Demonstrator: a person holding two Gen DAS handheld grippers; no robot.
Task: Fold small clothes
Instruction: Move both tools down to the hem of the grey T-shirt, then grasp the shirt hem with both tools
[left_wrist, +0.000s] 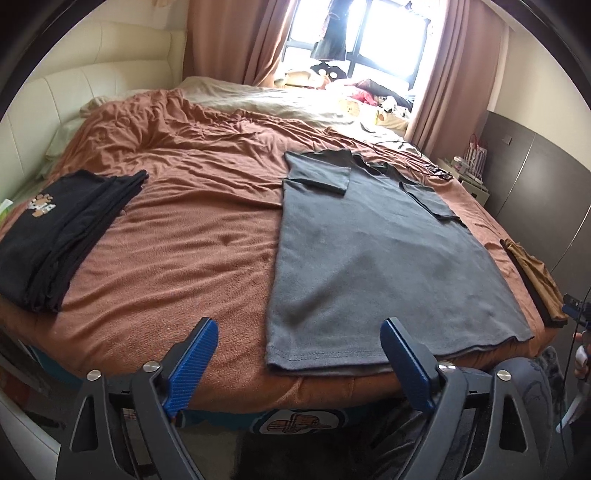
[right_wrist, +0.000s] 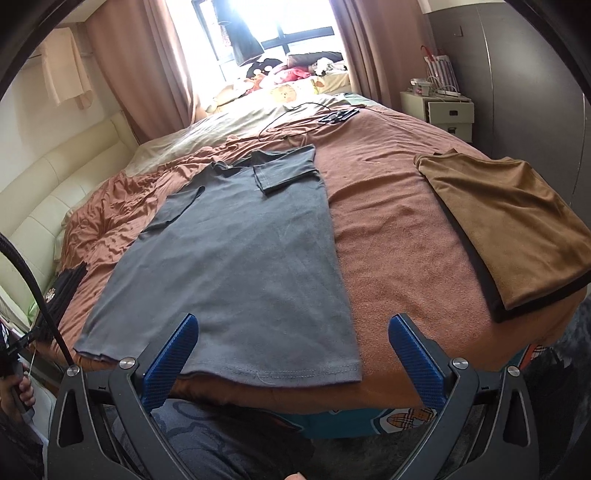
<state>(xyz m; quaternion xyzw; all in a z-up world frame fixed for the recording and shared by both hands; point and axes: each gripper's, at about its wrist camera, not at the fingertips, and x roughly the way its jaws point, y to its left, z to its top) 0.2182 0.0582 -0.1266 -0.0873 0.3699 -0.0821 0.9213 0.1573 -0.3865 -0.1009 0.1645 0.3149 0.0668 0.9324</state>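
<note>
A grey T-shirt (left_wrist: 373, 254) (right_wrist: 236, 266) lies flat on the rust-brown bed cover, both sides and sleeves folded inward, its hem at the near edge of the bed. My left gripper (left_wrist: 299, 328) hovers open just above the hem's left corner, blue pads wide apart, nothing between them. My right gripper (right_wrist: 293, 328) stands open over the hem's right corner, with only air between its pads. Neither gripper touches the cloth.
A stack of folded black clothes (left_wrist: 55, 236) sits at the bed's left. A folded tan garment (right_wrist: 517, 225) lies at the right. Cables and a small device (right_wrist: 332, 116) rest further back. A person's knee (right_wrist: 207, 432) is below the bed edge (left_wrist: 332, 391).
</note>
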